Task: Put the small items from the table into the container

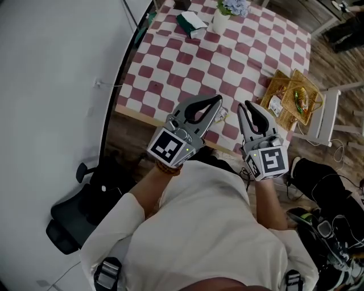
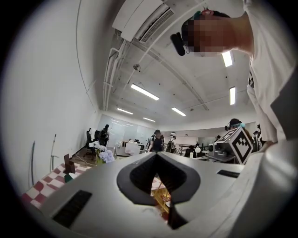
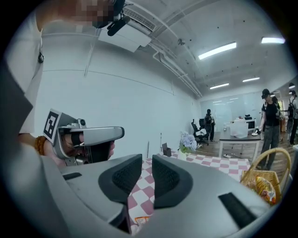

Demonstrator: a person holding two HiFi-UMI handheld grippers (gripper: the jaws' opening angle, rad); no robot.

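Small items' tabletop (image 1: 187,62): red-and-white check. Neither tool holds anything, so I'd call the first pickup the step in hand.
Container (image 1: 296,96): wicker basket with a handle at the tabletop's right edge, snack packs inside. Can't tell whether it rests on the tabletop or on the white chair (image 1: 330,113) beside it. Come in over the rim, clear of the handle, and release low.
Vase (image 1: 223,17): white with pale flowers, at the far end. Probably not one of the small items. Keep swings away from it, it looks tippy.
Left tool (image 2: 156,155): tips pressed together, nothing in them, held over the near edge. It has to spread before reaching for anything. The green packet is its natural target.
Right tool (image 3: 147,160): jaws a narrow slit apart and empty, check cloth showing through the gap. It's nearest both the small packet and the container, so it should go first.
Green packet (image 1: 190,24): far end, near the vase. Approach from the side away from the vase.
Small packet (image 3: 138,219): orange-and-white, flat on the tabletop at the near edge, just below the right tool. The gap looks too tight for it. Widen first, tip the nose down, pinch across the short side or catch one edge. Flat film slides if nudged, so close squarely and lift straight.
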